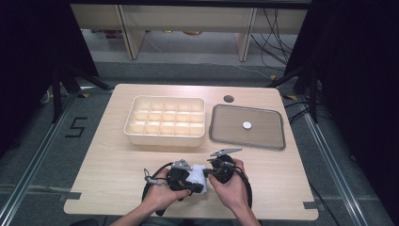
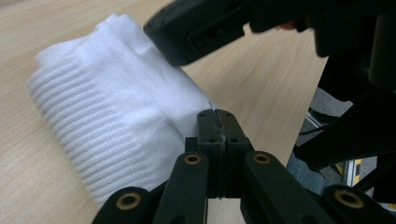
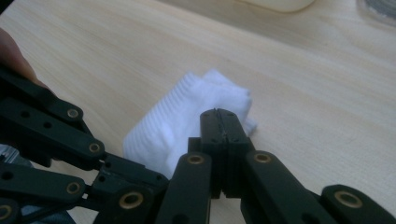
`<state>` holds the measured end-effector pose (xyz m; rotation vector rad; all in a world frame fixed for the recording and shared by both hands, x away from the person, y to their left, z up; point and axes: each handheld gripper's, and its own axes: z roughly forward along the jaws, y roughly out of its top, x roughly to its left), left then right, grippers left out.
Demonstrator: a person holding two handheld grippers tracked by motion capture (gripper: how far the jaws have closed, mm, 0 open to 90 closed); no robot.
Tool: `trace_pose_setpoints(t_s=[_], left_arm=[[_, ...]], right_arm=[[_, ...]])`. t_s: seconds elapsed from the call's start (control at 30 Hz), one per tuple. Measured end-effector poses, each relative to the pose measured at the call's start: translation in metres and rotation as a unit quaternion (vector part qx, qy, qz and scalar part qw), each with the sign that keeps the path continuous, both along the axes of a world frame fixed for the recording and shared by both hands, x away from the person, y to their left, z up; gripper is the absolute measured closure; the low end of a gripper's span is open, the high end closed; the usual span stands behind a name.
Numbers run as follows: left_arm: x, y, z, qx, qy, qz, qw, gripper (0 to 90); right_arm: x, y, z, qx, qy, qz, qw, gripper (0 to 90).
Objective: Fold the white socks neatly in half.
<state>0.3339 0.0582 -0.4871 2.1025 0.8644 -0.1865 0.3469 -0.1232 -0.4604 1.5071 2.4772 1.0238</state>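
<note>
A folded white ribbed sock [image 1: 198, 177] lies on the wooden table [image 1: 117, 160] near its front edge, between my two hands. My left gripper [image 1: 189, 182] reaches it from the left and my right gripper [image 1: 209, 173] from the right. In the left gripper view the left gripper [image 2: 217, 114] has its jaws pressed together, tips at the edge of the sock [image 2: 107, 107], with the other gripper's jaw lying over the sock's top. In the right gripper view the right gripper [image 3: 219, 114] is also shut, its tips in front of the sock [image 3: 182, 121]. No fabric is clearly pinched by either.
A cream box [image 1: 164, 98] divided into several compartments stands at the table's middle back. Right of it lies a grey tray [image 1: 214, 128] with a small white disc [image 1: 247, 125] in it. A round cable hole [image 1: 228, 98] sits behind the tray.
</note>
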Motion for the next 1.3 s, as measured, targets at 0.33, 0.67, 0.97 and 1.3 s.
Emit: trace_pose_setpoints(t_s=[0.33,0.67,0.97,1.3], left_arm=[[0.000,-0.001,-0.001,0.001,-0.003,0.004,1.0000,89.3],[0.000,0.001,0.001,-0.007,0.002,0.001,1.0000,87.3],[0.020,0.038,0.032,-0.031,-0.018,0.071,0.9969,68.0],[0.039,0.041,0.009,0.010,0.063,0.086,0.9943,48.4]], right_arm=[[0.002,0.002,-0.011,-0.005,0.015,0.011,0.9998,90.0],[0.004,0.001,-0.016,-0.004,0.024,0.009,0.9997,89.9],[0.003,0.001,-0.014,-0.006,0.011,0.004,0.9999,88.2],[0.003,0.002,-0.015,-0.006,0.017,0.006,0.9998,87.9]])
